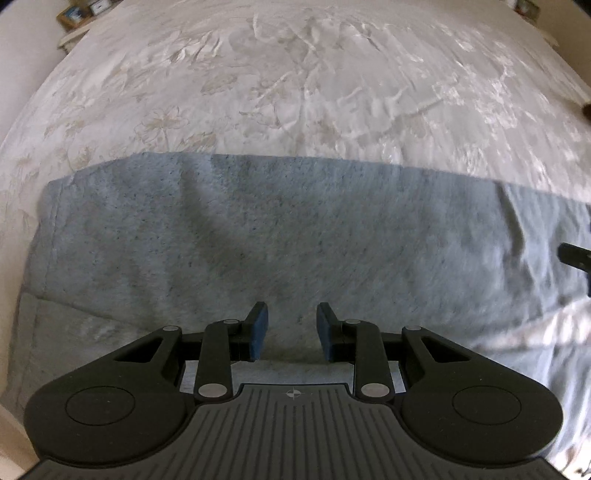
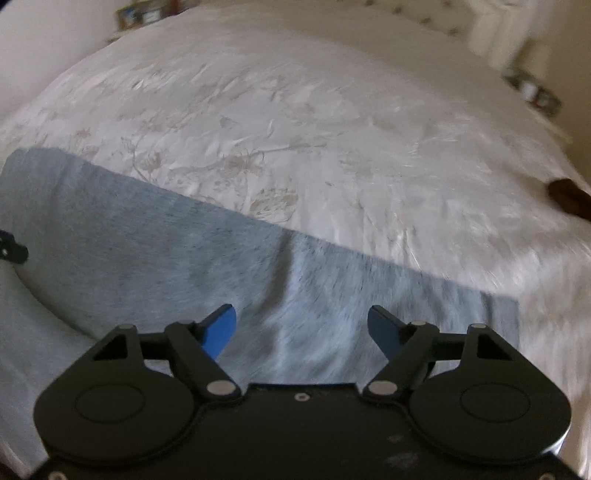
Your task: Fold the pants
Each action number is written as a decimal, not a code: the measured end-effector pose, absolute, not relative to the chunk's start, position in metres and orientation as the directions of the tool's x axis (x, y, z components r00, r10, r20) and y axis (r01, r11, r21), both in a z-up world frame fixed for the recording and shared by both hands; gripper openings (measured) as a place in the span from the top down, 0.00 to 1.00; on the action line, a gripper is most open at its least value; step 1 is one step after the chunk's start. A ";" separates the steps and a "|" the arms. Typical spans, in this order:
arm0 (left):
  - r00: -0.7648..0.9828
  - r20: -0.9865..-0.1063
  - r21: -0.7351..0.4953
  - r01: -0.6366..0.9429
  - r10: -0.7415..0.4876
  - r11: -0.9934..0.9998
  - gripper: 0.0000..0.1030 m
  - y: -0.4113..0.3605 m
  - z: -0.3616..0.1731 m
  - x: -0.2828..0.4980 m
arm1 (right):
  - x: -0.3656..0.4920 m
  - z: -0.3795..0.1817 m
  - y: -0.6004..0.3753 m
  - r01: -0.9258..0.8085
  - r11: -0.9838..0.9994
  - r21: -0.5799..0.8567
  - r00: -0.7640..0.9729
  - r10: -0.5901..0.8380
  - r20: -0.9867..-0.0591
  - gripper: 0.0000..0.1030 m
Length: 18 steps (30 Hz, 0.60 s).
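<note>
Grey-blue pants lie flat across a bed with a white floral cover. In the left wrist view my left gripper is open and empty, just above the near part of the fabric. A hem edge shows at the left. In the right wrist view the pants stretch from left to lower right. My right gripper is open wide and empty above them. The view is motion-blurred. The other gripper's tip shows at each view's side edge.
The white bed cover fills the far side. A dark brown object lies at the bed's right edge. Shelves with small items stand beyond the far left corner, more items at the far right.
</note>
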<state>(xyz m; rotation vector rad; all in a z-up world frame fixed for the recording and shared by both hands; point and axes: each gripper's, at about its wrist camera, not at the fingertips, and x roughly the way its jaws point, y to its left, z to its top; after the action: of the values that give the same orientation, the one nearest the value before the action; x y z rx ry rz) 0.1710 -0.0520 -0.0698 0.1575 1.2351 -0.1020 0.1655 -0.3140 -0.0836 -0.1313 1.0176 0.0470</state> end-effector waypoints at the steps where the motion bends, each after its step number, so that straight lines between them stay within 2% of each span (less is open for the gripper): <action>1: 0.323 -0.946 0.063 0.149 0.012 0.987 0.73 -0.054 -0.071 0.175 | 0.179 -0.089 -0.325 -0.123 0.990 -0.074 0.509 -0.001 -0.861 0.20; 5: 0.303 -0.953 0.060 0.101 0.026 0.993 0.73 -0.061 -0.074 0.186 | 0.227 -0.107 -0.355 -0.190 0.978 -0.086 0.478 0.016 -0.878 0.21; 9: 0.289 -0.957 0.059 0.080 0.034 0.995 0.73 -0.065 -0.077 0.200 | 0.267 -0.123 -0.368 -0.331 0.942 -0.059 0.430 0.095 -0.898 0.24; 11: 0.279 -0.960 0.055 0.076 0.032 0.996 0.73 -0.066 -0.080 0.209 | 0.281 -0.134 -0.367 -0.412 0.909 -0.065 0.398 0.115 -0.910 0.28; 17: 0.257 -0.967 0.031 0.088 0.007 0.996 0.72 -0.072 -0.093 0.242 | 0.305 -0.164 -0.357 -0.624 0.782 0.002 0.251 0.203 -0.946 0.54; 18: 0.253 -0.967 0.028 0.091 0.004 0.995 0.72 -0.074 -0.095 0.249 | 0.306 -0.165 -0.358 -0.631 0.775 0.021 0.237 0.218 -0.947 0.66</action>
<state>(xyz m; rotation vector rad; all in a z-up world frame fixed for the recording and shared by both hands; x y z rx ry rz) 0.2489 -0.0736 -0.0952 0.0835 1.3141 -0.0597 0.3057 -0.3578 -0.1647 -0.4070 1.1987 0.6046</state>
